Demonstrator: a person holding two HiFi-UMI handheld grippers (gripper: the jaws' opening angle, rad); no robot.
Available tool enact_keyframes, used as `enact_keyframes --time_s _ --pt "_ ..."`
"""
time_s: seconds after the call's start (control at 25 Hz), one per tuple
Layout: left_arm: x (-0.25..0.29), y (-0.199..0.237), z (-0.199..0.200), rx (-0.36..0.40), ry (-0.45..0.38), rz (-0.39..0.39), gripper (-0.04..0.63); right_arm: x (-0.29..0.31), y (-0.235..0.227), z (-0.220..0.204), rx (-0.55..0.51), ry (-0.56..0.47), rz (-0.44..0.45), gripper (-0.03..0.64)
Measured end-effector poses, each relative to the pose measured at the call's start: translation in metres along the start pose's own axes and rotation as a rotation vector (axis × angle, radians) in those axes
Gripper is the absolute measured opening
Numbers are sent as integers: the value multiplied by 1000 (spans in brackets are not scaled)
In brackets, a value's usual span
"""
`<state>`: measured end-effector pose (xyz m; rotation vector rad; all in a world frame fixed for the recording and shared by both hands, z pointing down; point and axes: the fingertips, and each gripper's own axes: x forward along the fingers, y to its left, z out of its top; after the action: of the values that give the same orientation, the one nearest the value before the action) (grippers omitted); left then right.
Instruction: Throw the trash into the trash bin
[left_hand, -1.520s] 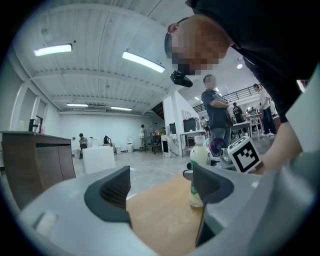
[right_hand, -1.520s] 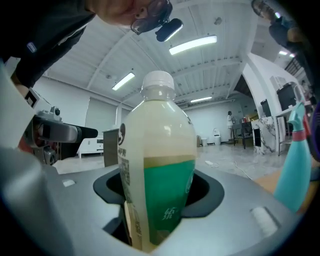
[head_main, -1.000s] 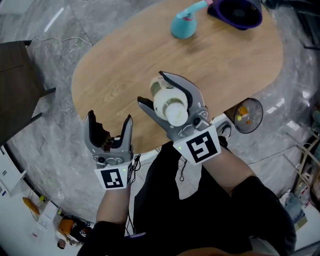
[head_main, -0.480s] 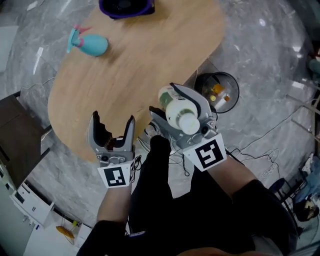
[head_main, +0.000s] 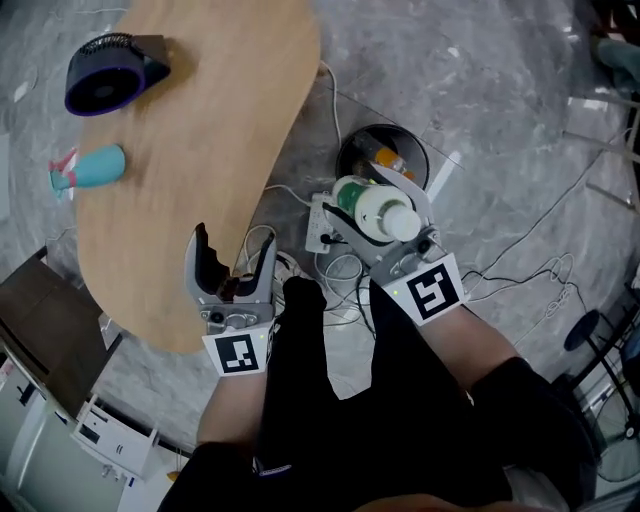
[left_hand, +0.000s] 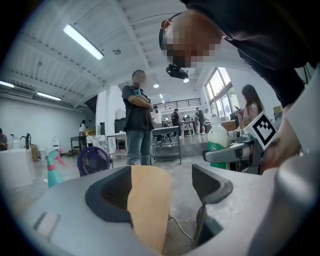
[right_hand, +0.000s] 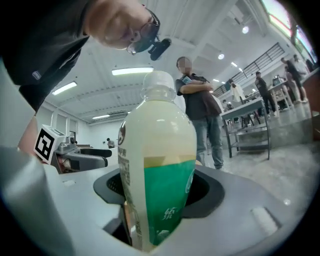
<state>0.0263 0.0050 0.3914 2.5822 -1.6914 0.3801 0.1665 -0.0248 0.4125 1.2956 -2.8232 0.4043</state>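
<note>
1. Head view: the right tongs (head_main: 368, 195) pinch a white bottle (head_main: 380, 212) with a green label, both jaws pressed on its body and its cap toward the hand. The bin (head_main: 349, 150) stands on the floor just beyond these tongs, with some rubbish inside. The left tongs (head_main: 233, 245) are spread and empty over the near edge of the worktop (head_main: 200, 110). Well beyond them on the worktop lie a fan (head_main: 105, 80) and a teal sprayer (head_main: 90, 167). Cables (head_main: 340, 268) lie on the floor between the two tongs.
2. Left gripper view: the left tongs (left_hand: 165, 187) stand apart with nothing gripped; only the worktop (left_hand: 147, 210) edge shows through the gap. To their right the bottle (left_hand: 217, 145) stands upright. Ahead, a person (left_hand: 137, 120) stands with arms folded.
3. Right gripper view: the bottle (right_hand: 160, 190) fills the right tongs (right_hand: 160, 200), cap up, clamped from both sides. The left tongs (right_hand: 82, 152) show to their left.
</note>
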Motion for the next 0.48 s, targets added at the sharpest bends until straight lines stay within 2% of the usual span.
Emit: enact_keyframes --time_s 0.16,0.36,0.48 --pt "26 -42 -10 -8 53 -58 387 -26 -55 -42 -17 66 -60 301" --pt "48 -80 -19 -1 93 -118 383 -43 -99 -131 -88 269 -55 301" --pt "54 -87 -27 1 129 -130 383 -39 -113 -177 -66 365 -60 301"
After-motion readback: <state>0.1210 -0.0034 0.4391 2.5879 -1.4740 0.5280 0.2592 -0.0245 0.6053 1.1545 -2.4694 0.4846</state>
